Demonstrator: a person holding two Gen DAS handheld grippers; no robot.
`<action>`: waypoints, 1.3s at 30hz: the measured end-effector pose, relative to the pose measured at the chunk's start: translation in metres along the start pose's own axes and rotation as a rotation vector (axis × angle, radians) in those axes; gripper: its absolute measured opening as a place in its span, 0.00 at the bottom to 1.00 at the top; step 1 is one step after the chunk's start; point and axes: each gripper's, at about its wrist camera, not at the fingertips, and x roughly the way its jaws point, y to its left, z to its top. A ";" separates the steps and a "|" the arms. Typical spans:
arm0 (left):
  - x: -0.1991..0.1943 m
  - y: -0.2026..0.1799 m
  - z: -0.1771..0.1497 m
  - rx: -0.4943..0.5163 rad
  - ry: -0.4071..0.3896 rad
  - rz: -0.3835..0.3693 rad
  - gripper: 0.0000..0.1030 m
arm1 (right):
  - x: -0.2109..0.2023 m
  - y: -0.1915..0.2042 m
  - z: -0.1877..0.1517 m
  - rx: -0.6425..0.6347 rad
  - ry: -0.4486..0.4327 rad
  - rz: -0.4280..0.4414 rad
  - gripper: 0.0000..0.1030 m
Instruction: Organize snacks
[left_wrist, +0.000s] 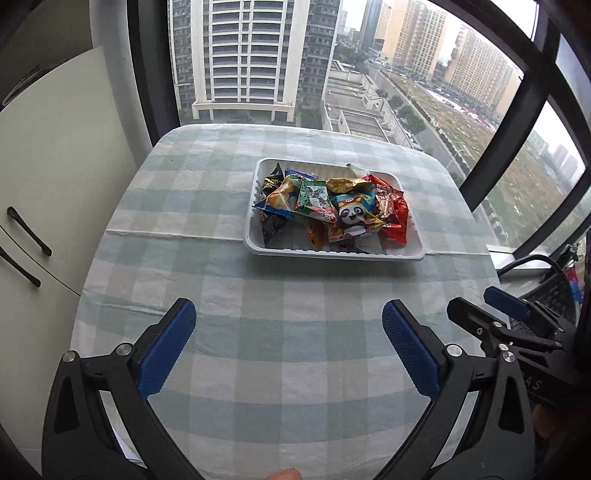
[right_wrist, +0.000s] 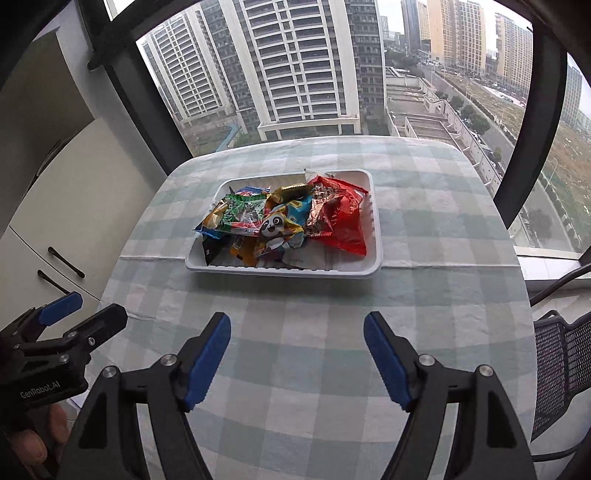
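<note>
Tall windows (left_wrist: 258, 55) looked out over apartment blocks behind the worktop (left_wrist: 280, 295), which was covered in a pale green-and-white checked cloth. Near the middle of it, towards the window side, sat a white tray (left_wrist: 332, 254) heaped with snacks (left_wrist: 332, 206). Among them lay a panda packet (left_wrist: 352, 216) at the front, a red packet (left_wrist: 391, 210) on the right side of the tray, a green packet (left_wrist: 312, 197) left of the panda, and a black packet (left_wrist: 271, 221) at the left end. All the wrappers lay inside the tray, overlapping one another.

Both tools hung above the near part of the worktop, well apart from the tray. The left hand-held gripper (left_wrist: 290, 347) had its blue-padded fingers spread wide with nothing between them. The right hand-held gripper (right_wrist: 297, 354) was likewise spread wide and held nothing. Each showed up at the edge of the other's camera, side by side.

White cupboards (left_wrist: 55, 177) with dark handles stood to the left of the worktop. A black mesh chair (right_wrist: 557, 365) stood at the right, beside the worktop's edge.
</note>
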 end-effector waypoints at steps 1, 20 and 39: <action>-0.007 -0.002 0.000 0.006 -0.008 0.003 0.99 | -0.005 0.002 -0.005 0.003 -0.003 0.000 0.75; -0.089 -0.022 0.001 0.061 -0.089 0.040 0.99 | -0.093 0.034 -0.034 -0.019 -0.175 -0.077 0.75; -0.099 -0.016 -0.009 0.063 -0.046 0.058 0.99 | -0.107 0.056 -0.048 -0.017 -0.154 -0.137 0.75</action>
